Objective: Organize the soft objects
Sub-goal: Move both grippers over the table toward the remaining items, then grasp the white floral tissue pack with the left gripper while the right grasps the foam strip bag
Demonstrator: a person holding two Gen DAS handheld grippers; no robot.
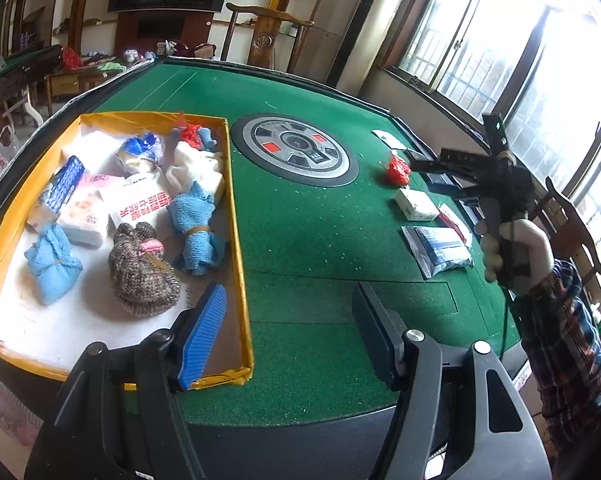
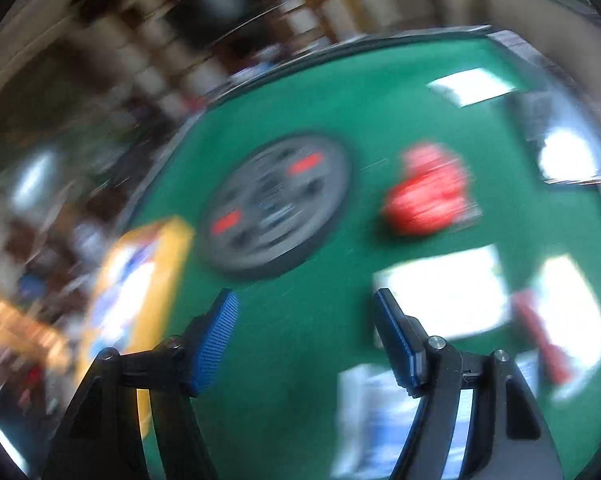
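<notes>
A yellow-rimmed box [image 1: 236, 216] lies on the left of the green table [image 1: 320, 240]. It holds several soft things: blue knit bundles [image 1: 196, 224], a brown knit piece [image 1: 142, 276], tissue packs [image 1: 86, 216] and a white cloth [image 1: 198, 168]. My left gripper [image 1: 290, 336] is open and empty above the box's near right corner. My right gripper [image 2: 304, 332] is open and empty over bare felt; its view is blurred. A red bundle [image 1: 396, 168] [image 2: 428, 196] lies ahead of it, with a white pack [image 1: 416, 204] [image 2: 444, 292] and a striped packet [image 1: 440, 250] nearer.
A round grey panel [image 1: 294, 150] [image 2: 276, 204] sits in the table's middle. A gloved hand with a plaid sleeve [image 1: 564, 332] holds the right gripper at the table's right edge. Wooden chairs stand at the far side and at the right, near the windows.
</notes>
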